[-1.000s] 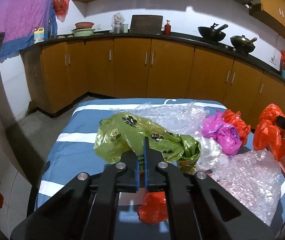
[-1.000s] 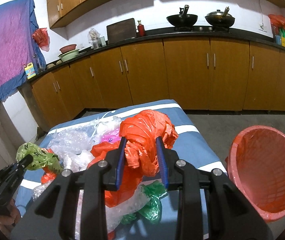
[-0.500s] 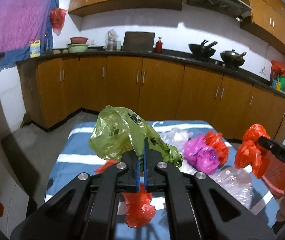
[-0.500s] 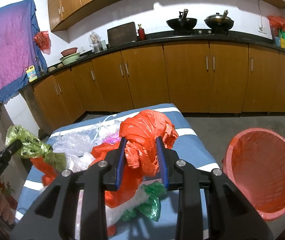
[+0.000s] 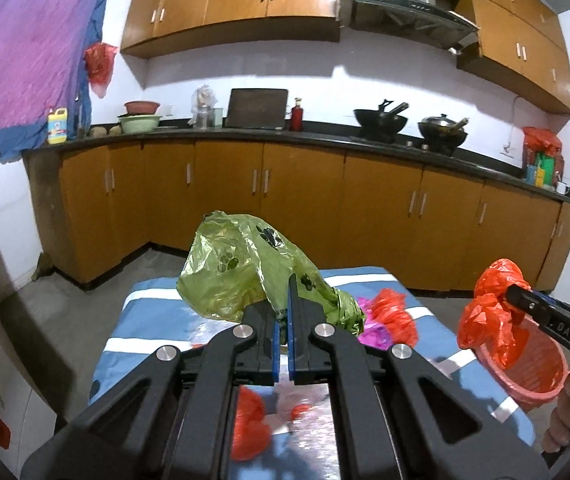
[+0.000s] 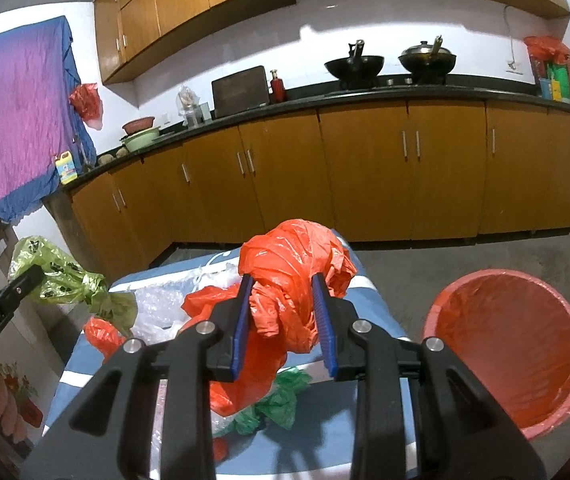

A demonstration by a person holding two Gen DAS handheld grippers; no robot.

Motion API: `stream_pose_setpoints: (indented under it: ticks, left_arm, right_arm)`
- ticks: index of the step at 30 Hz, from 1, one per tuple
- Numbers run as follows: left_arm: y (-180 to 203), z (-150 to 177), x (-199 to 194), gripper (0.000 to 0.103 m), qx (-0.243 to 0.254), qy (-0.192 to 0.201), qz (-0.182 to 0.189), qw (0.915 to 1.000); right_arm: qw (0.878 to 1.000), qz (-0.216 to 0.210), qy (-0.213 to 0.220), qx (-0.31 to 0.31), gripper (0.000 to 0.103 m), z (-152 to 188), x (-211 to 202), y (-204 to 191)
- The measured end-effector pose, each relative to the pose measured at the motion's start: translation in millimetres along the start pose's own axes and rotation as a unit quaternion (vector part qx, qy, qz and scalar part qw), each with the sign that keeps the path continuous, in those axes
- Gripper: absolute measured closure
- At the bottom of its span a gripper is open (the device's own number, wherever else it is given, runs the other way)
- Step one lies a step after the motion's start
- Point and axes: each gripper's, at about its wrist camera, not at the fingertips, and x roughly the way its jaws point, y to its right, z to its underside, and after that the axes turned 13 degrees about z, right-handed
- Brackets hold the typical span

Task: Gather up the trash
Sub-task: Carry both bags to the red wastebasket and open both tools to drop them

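The blue-and-white striped table point(image 5: 157, 322) now sits lower — both loads have risen. The left gripper point(image 5: 283, 312) stays clamped on the crumpled green paw-print plastic bag point(image 5: 237, 276), the right gripper point(image 6: 285, 312) on the crumpled orange plastic bag point(image 6: 297, 264), near the round red plastic bin point(image 6: 517, 344) — drop-off looks next.

Olive-green bag point(image 5: 241, 276) printed with black paw prints. Orange-red bag point(image 6: 297, 276) between blue finger pads point(image 6: 241, 328) on black grippers. Salmon-red basket point(image 6: 517, 344) at the right. Tablecloth point(image 5: 157, 320) blue with white stripes, carrying magenta point(image 5: 373, 330), darker green point(image 6: 281, 400) and clear plastic. Far cabinets point(image 6: 365, 168) amber-brown, 2 black woks point(image 6: 353, 66), purple cloth point(image 5: 17, 52) edged blue.
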Motion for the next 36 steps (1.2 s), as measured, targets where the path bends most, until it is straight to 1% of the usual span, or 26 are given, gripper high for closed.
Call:
stream_pose_setpoints:
  ticks: [7, 11, 17, 21, 27, 32, 36]
  left_arm:
    - [37, -6, 6, 0.101, 0.009, 0.002, 0.036, 0.9993]
    - [58, -7, 14, 0.101, 0.007, -0.002, 0.059, 0.9983]
    - [101, -7, 31, 0.101, 0.013, -0.009, 0.100, 0.9949]
    - [135, -4, 44, 0.101, 0.021, -0.017, 0.131, 0.9910]
    - [179, 5, 65, 0.101, 0.029, -0.034, 0.171, 0.9842]
    - [207, 14, 81, 0.101, 0.039, -0.049, 0.196, 0.9787]
    - [233, 22, 100, 0.101, 0.047, -0.064, 0.215, 0.9734]
  right_arm:
    - [0.999, 0.025, 0.015, 0.013, 0.073, -8, -15, 37]
    - [0.998, 0.048, 0.017, 0.022, 0.074, -8, -19, 65]
    - [0.995, 0.088, 0.018, 0.035, 0.074, -5, -21, 111]
    - [0.992, 0.119, 0.016, 0.046, 0.074, -4, -21, 146]
    - [0.986, 0.157, 0.010, 0.060, 0.074, 4, -19, 187]
    - [0.982, 0.177, 0.001, 0.069, 0.074, 9, -11, 213]
    - [0.980, 0.186, -0.005, 0.075, 0.074, 12, -3, 227]
